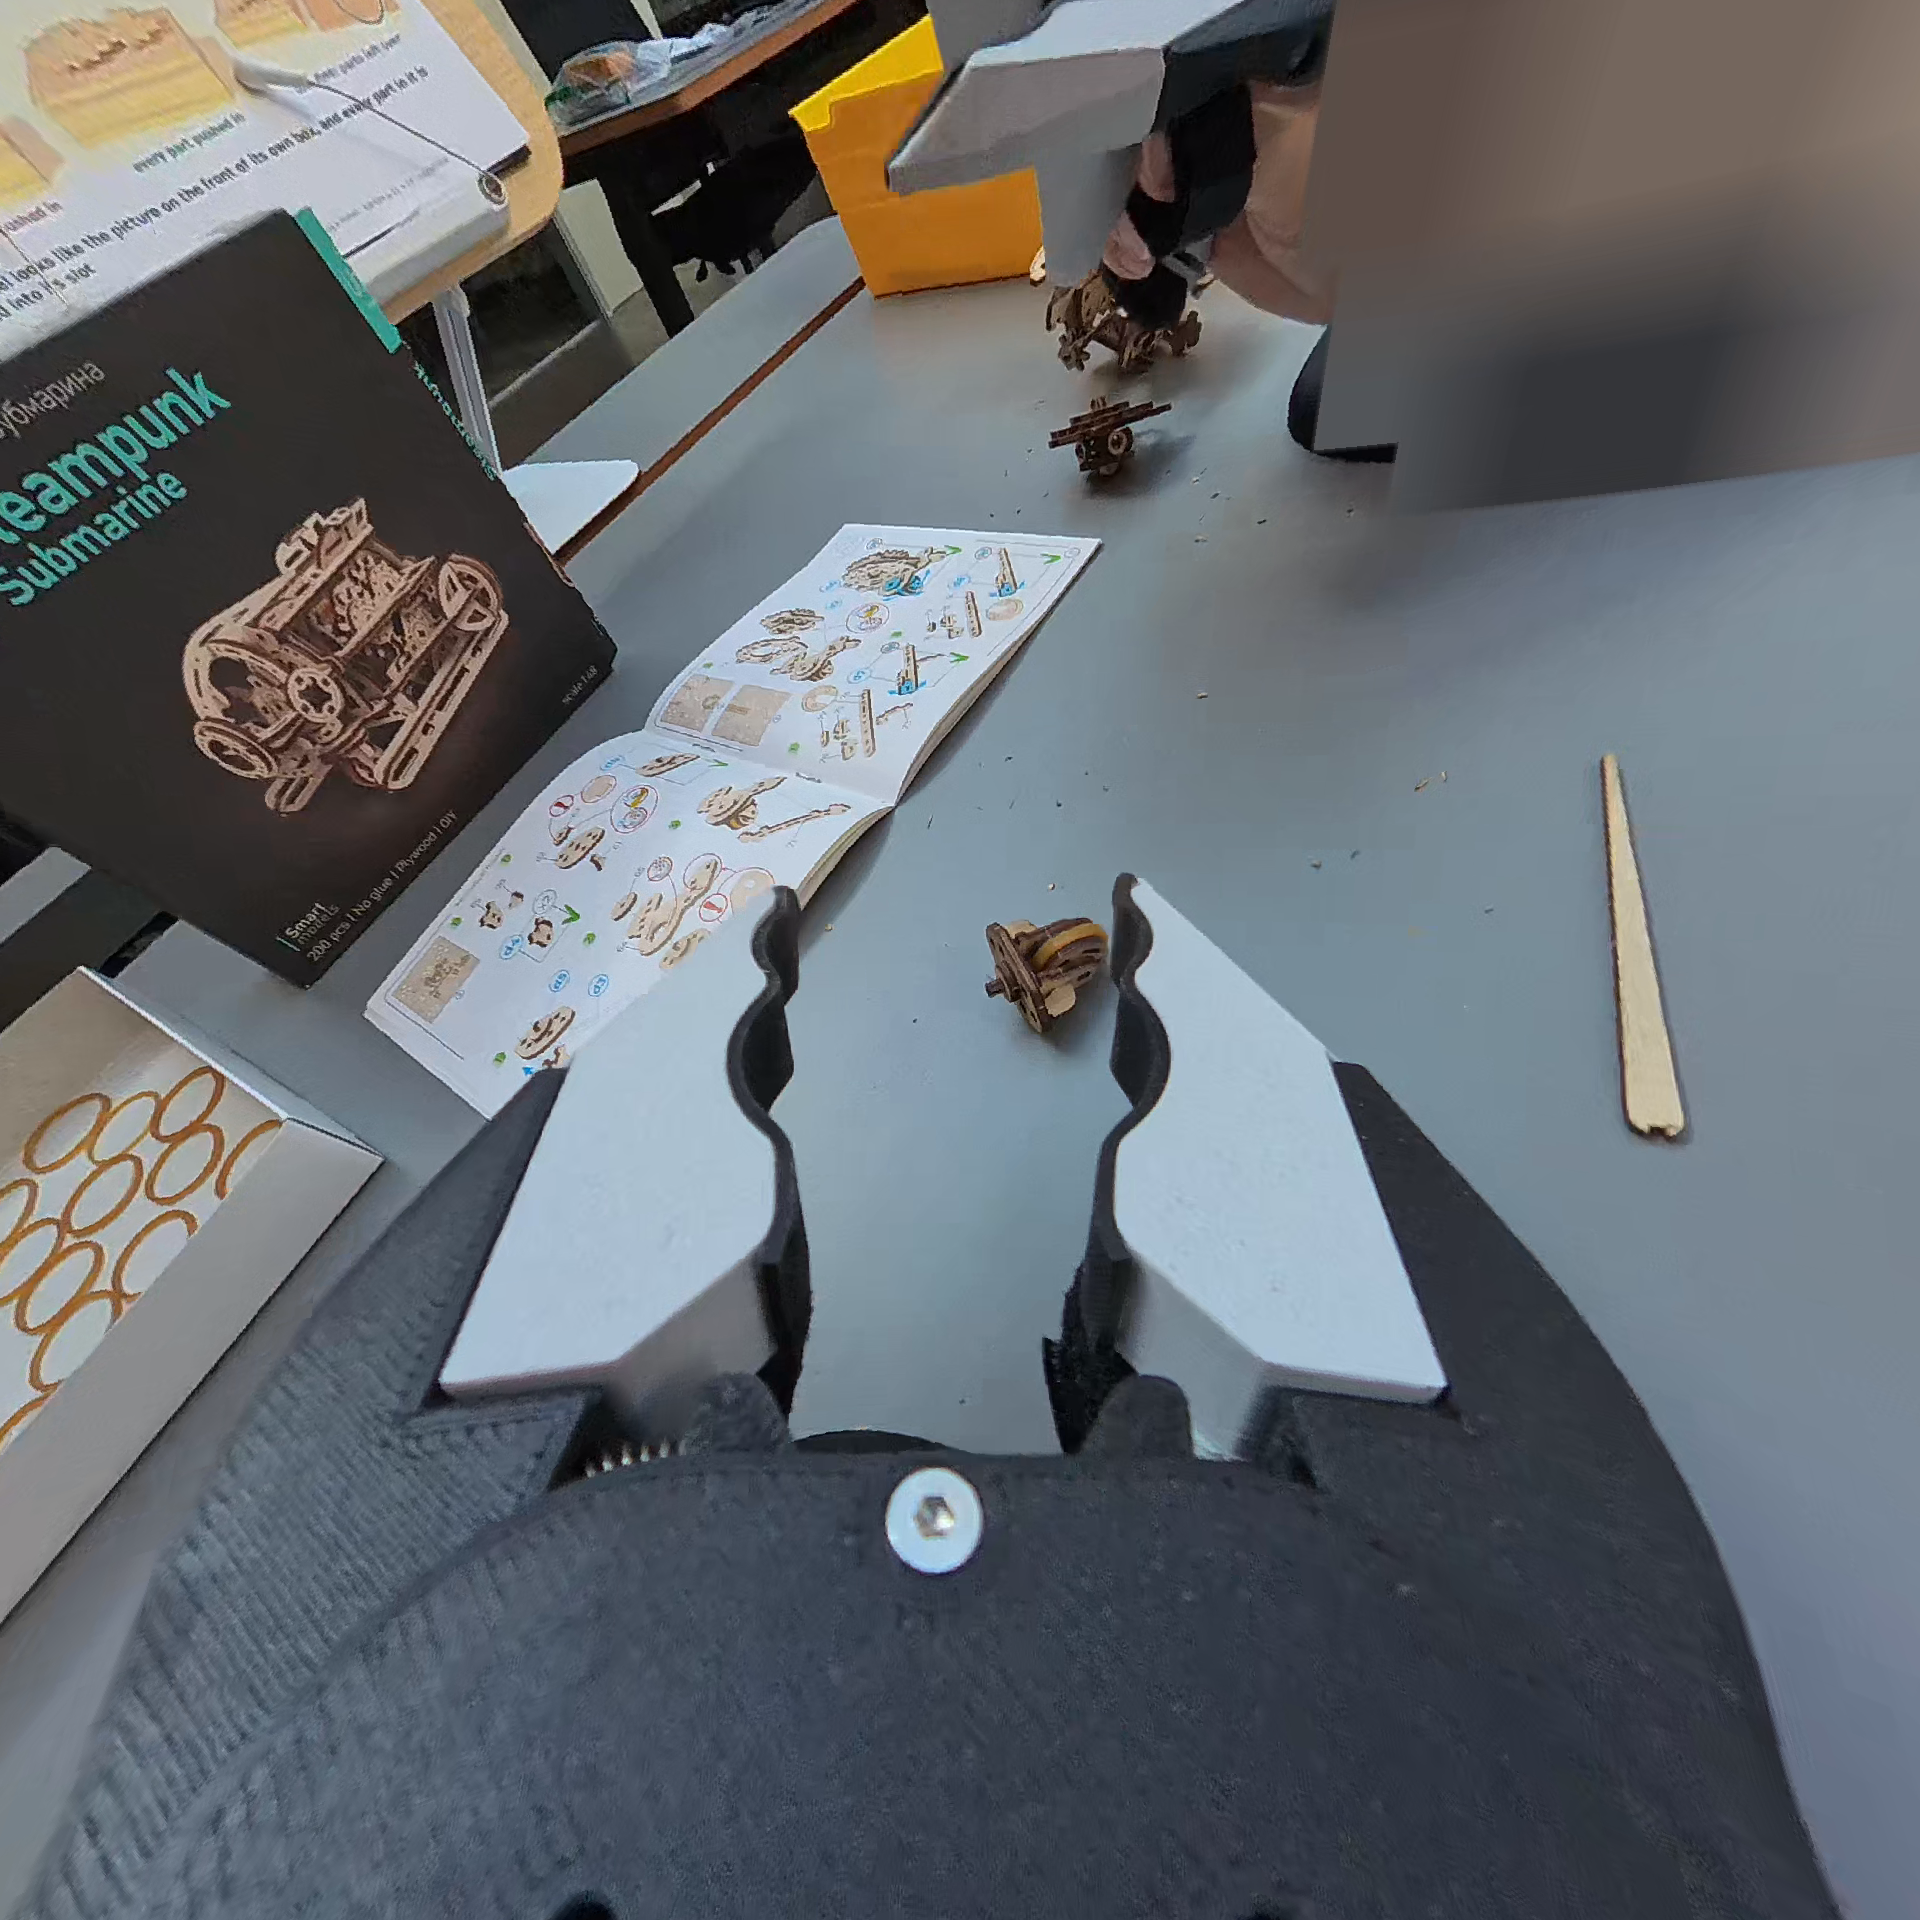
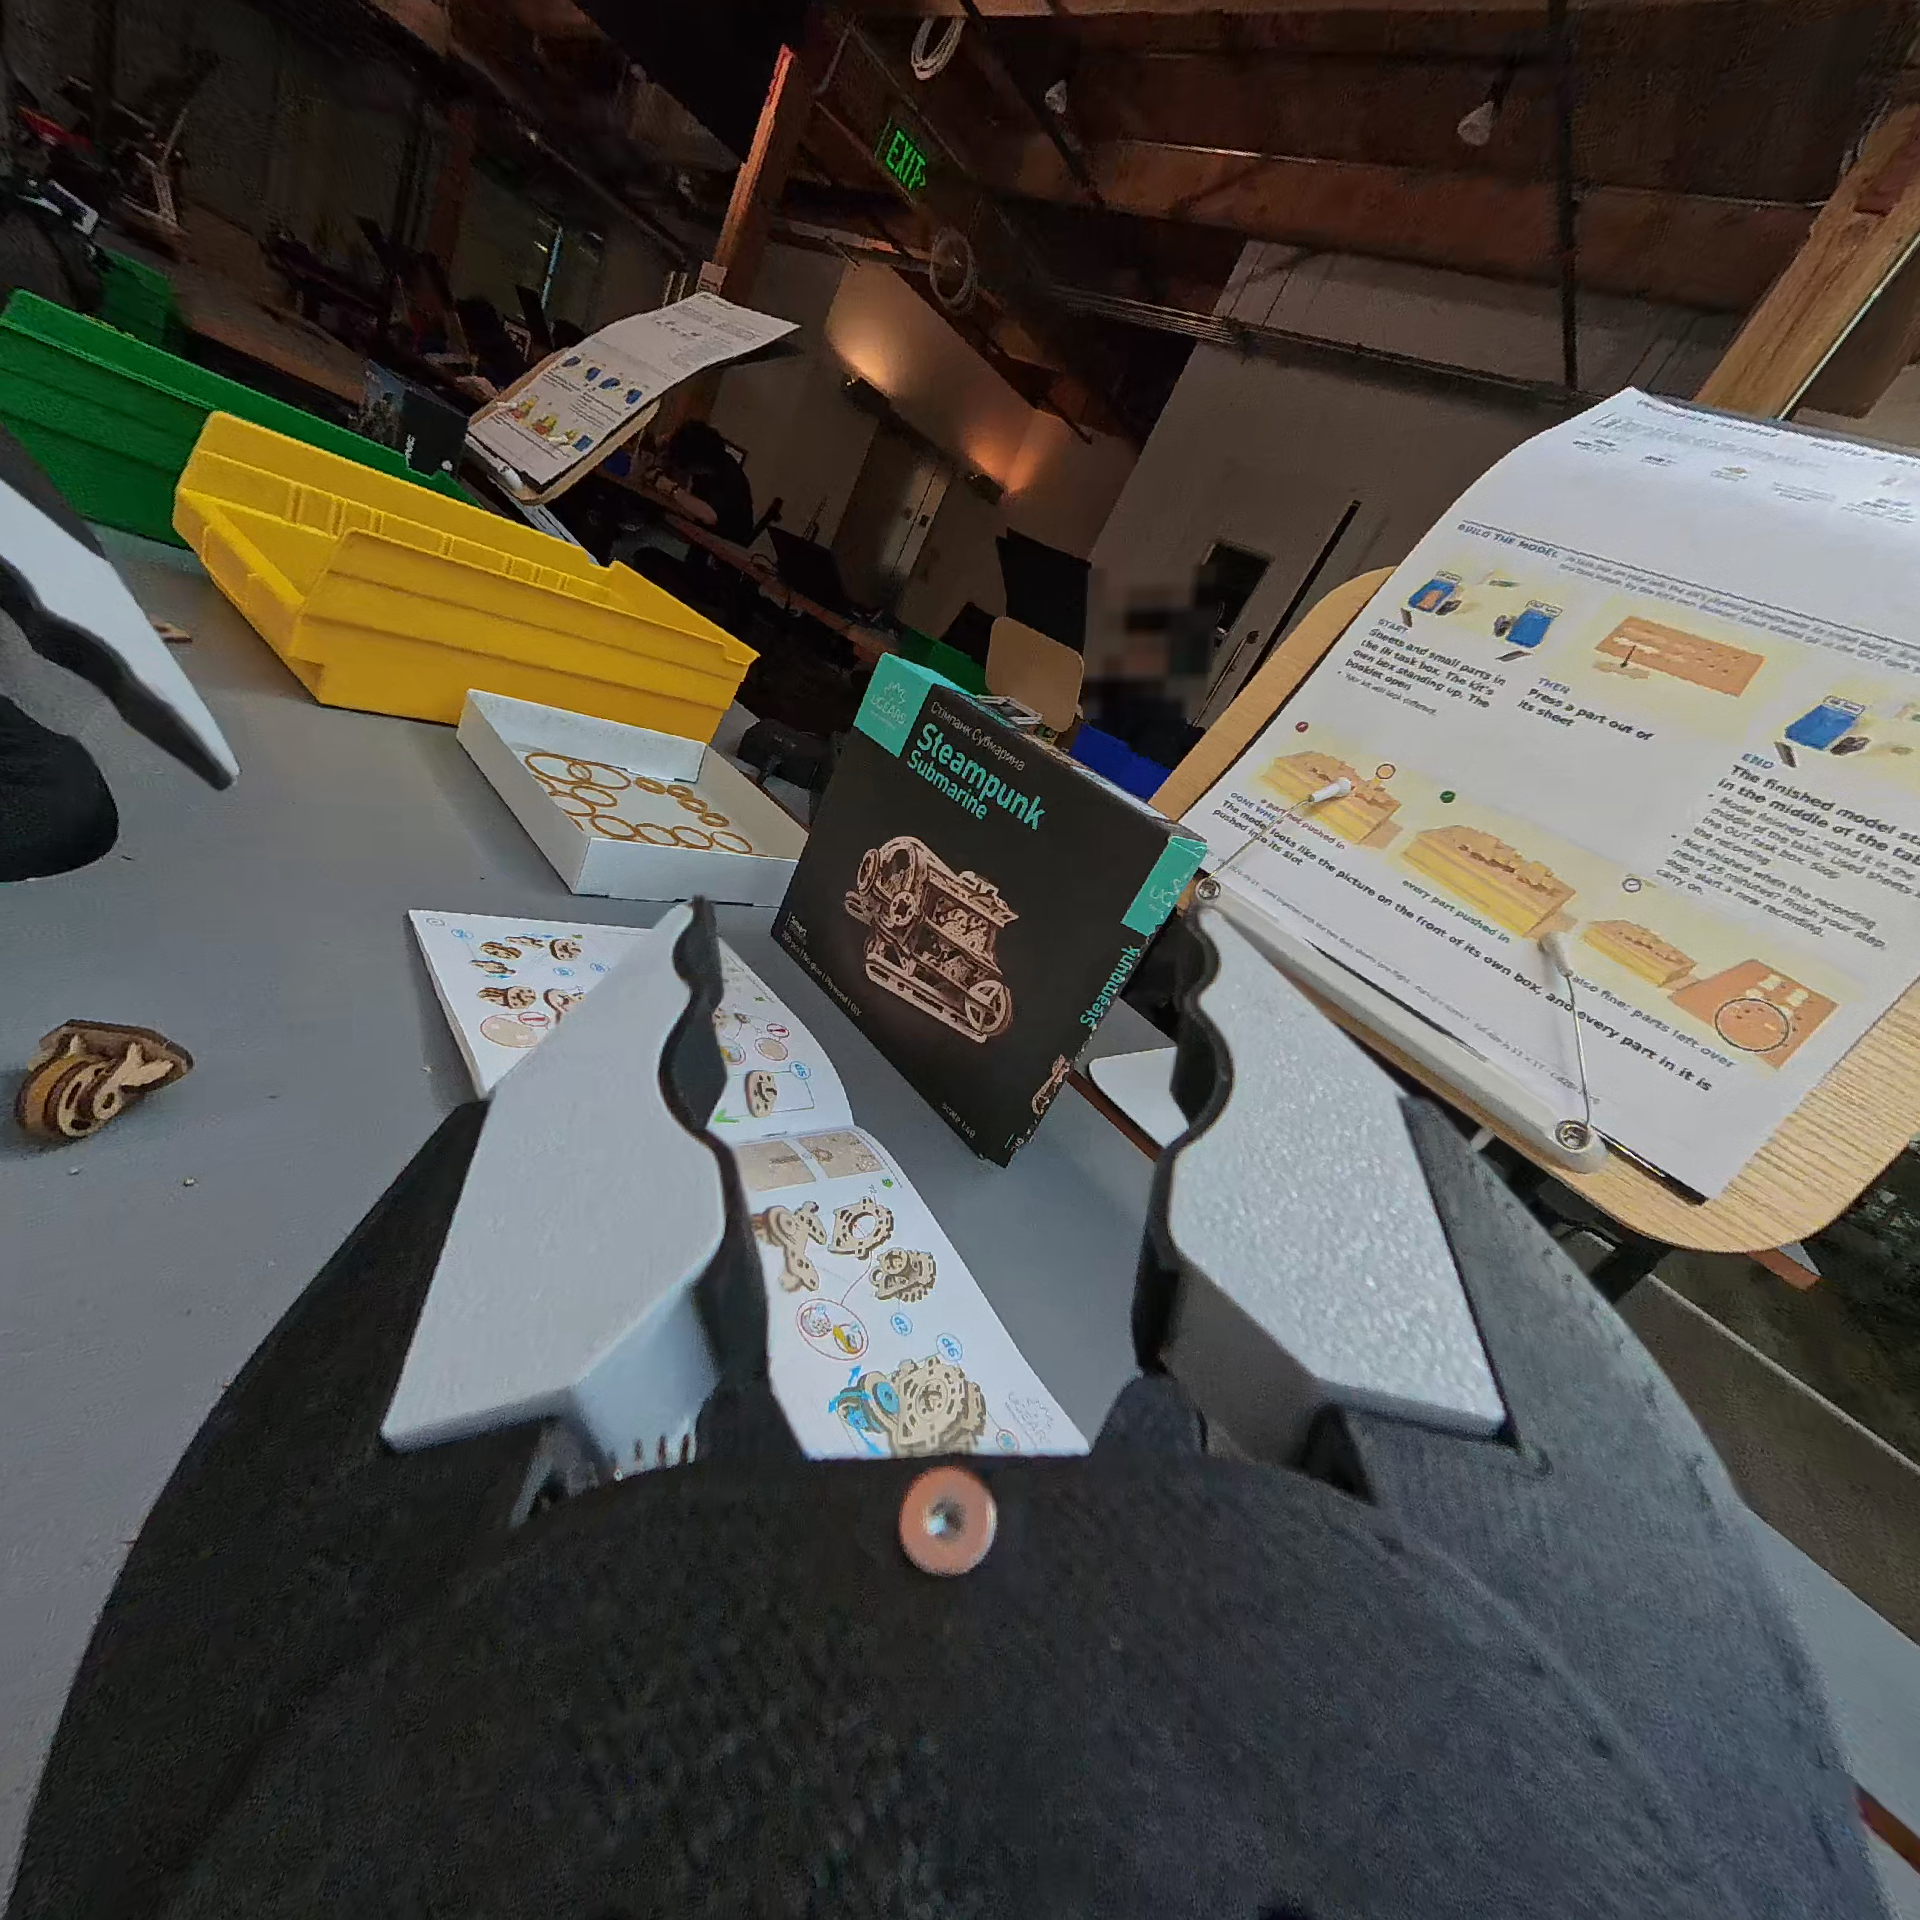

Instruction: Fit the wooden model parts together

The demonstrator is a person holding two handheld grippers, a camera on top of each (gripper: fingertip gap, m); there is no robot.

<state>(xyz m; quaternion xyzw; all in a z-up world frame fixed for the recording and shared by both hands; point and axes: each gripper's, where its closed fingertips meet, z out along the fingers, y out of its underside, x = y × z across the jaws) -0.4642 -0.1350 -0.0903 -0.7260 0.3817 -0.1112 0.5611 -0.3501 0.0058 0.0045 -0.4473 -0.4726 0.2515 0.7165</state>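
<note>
Left gripper (image 1: 954, 914), jaws parted and empty, is hovering low over the grey table (image 1: 1351, 935), a small wooden subassembly (image 1: 1044, 971) lying at one o'clock. Right gripper (image 2: 945, 940), likewise gaping, is pointing toward the kit box (image 2: 977, 914) at twelve o'clock.

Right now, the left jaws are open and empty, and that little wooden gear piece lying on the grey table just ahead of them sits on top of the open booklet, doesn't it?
Not quite. In the left wrist view the little wooden gear piece lies on the bare grey table, beside the open booklet, not on it. The left gripper is indeed open and empty.
</note>
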